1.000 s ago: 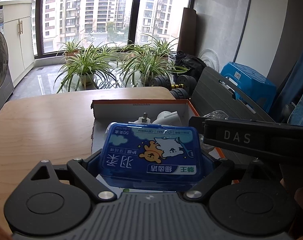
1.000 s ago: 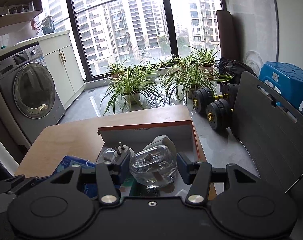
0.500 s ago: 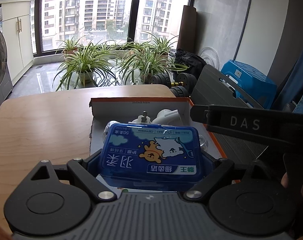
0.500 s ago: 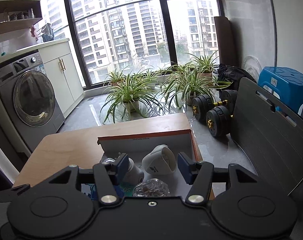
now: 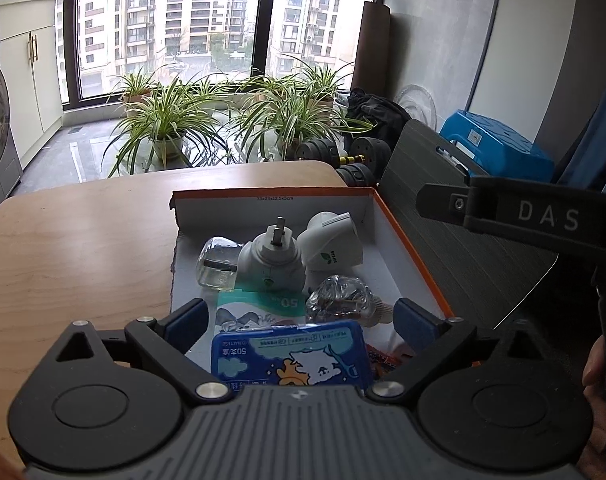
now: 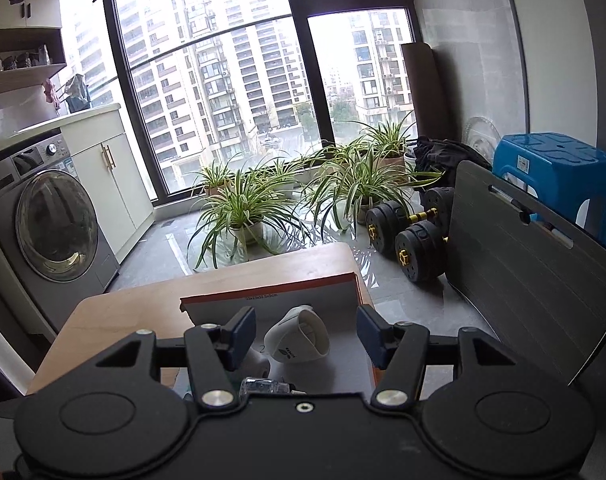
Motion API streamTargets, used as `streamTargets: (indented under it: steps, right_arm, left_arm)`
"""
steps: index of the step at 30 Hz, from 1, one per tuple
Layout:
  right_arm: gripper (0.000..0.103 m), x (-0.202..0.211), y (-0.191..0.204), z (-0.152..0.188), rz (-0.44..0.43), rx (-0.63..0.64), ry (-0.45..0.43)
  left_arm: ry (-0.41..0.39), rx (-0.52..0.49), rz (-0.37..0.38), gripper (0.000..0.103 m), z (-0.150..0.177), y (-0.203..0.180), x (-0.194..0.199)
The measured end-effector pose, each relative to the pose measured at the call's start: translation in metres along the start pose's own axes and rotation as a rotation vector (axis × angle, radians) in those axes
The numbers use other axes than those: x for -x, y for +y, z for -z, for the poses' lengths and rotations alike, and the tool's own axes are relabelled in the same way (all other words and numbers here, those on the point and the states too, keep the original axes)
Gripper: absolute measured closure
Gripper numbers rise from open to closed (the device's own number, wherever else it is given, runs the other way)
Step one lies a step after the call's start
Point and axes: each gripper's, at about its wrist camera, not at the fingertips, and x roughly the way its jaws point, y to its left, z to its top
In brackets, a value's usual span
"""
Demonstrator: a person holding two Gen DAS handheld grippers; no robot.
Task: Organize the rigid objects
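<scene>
The left gripper (image 5: 301,316) has its jaws opening wide, and the blue floss-pick case (image 5: 289,354) lies loose between them at the six o'clock edge of the cardboard box (image 5: 407,240), touching neither pad; its lid, read upside down, carries "50" with Chinese characters, a cartoon bear and a white dog. Under it, toward twelve o'clock, a teal and white packet (image 5: 259,306) also shows "50". At one o'clock from the case sits a clear crinkled bottle (image 5: 341,300). Beyond, at twelve o'clock, a white plug-in heater (image 5: 273,258) points its two prongs upward, with a clear liquid bottle (image 5: 217,262) at its nine o'clock and a white cap with a green leaf logo (image 5: 331,242) at its three o'clock. The box's far wall is printed "33x23x12.5x5cm". The box rests on the wooden table (image 5: 75,248). The right gripper (image 6: 305,336), marked "DAS" on its side, is released and its jaws are opening with nothing between them, hovering over the box with the white cap in line beyond them.
</scene>
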Motion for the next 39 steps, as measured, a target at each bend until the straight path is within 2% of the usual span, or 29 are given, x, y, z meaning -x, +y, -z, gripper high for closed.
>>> streamTargets:
  steps: [7, 13, 19, 24, 27, 29, 32, 36, 39]
  right_arm:
    - [0.027, 0.01, -0.001, 0.003, 0.011, 0.029, -0.022]
    - [0.024, 0.03, -0.007, 0.009, 0.015, 0.048, -0.034]
    - [0.021, 0.059, -0.016, 0.025, -0.008, 0.05, -0.018]
    - [0.02, 0.077, -0.018, 0.041, -0.045, 0.049, 0.031]
    - [0.02, 0.087, -0.015, 0.053, -0.073, 0.078, 0.065]
    - [0.02, 0.093, -0.012, 0.06, -0.058, 0.11, 0.071]
    - [0.019, 0.1, -0.015, 0.067, -0.065, 0.122, 0.074]
    - [0.018, 0.106, -0.023, 0.072, -0.066, 0.126, 0.077]
    - [0.018, 0.108, -0.027, 0.076, -0.06, 0.142, 0.09]
  left_arm:
    - [0.0, 0.003, -0.015, 0.0, -0.002, 0.001, 0.015]
    - [-0.033, -0.011, -0.081, 0.0, 0.002, 0.0, 0.047]
    - [-0.029, -0.002, -0.152, 0.0, 0.016, -0.003, 0.073]
    - [-0.03, 0.044, -0.087, 0.0, 0.035, -0.004, 0.089]
    - [-0.043, 0.01, -0.125, 0.0, 0.047, -0.015, 0.096]
    - [-0.041, -0.028, -0.158, 0.0, 0.054, -0.023, 0.098]
    - [-0.032, -0.037, -0.144, 0.0, 0.064, -0.024, 0.099]
    - [0.018, 0.02, -0.107, 0.0, 0.068, -0.018, 0.095]
    - [0.053, 0.103, -0.087, 0.0, 0.075, -0.011, 0.091]
